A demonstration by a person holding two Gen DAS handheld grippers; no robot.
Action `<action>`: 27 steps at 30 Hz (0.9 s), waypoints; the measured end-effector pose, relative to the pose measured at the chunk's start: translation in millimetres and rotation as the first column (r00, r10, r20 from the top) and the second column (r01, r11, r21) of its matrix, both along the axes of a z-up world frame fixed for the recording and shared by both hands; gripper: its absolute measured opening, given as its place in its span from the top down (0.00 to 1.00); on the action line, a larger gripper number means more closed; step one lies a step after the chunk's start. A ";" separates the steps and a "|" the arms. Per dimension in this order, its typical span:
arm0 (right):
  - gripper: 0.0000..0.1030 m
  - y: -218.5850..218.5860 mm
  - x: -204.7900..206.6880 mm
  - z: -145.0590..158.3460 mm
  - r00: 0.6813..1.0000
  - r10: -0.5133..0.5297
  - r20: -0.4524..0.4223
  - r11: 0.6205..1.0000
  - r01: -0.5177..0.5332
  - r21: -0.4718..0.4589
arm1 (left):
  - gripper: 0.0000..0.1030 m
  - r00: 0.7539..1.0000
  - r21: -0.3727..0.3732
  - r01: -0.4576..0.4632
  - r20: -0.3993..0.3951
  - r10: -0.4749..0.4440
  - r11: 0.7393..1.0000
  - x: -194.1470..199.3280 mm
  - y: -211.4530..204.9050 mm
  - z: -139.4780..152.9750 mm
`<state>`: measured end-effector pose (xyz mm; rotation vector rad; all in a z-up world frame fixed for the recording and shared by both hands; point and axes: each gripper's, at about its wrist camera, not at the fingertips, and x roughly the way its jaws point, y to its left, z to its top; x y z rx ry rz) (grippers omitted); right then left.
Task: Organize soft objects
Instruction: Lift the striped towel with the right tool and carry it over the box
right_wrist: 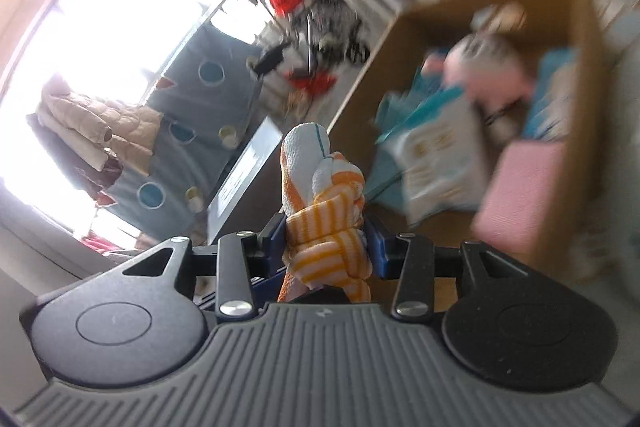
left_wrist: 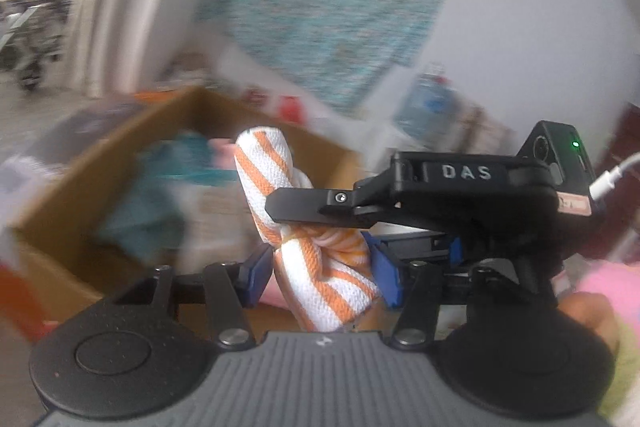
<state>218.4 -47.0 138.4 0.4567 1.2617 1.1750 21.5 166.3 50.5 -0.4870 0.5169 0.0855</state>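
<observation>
I have both the left gripper (left_wrist: 320,269) and the right gripper (right_wrist: 326,241) clamped on the knotted white-and-orange striped cloth (left_wrist: 316,267), held up near the open brown cardboard box (left_wrist: 60,195) of soft items.

"DAS" stands on the right tool (left_wrist: 276,211).
</observation>
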 end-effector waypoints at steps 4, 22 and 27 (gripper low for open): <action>0.60 62.4 -2.4 -30.4 0.996 0.020 -0.082 0.997 -0.026 -0.078 | 0.47 0.991 0.056 -0.130 -0.007 0.131 0.990 -21.7 35.0 -2.5; 0.37 145.2 -10.5 -102.9 0.968 0.016 -0.251 0.955 -0.089 -0.282 | 0.43 0.975 0.034 -0.220 0.003 0.221 0.975 -64.3 75.9 -20.1; 0.23 141.4 -13.6 -95.9 0.976 0.027 -0.215 0.947 -0.093 -0.307 | 0.40 0.977 0.036 -0.213 0.004 0.213 0.976 -65.4 72.6 -22.4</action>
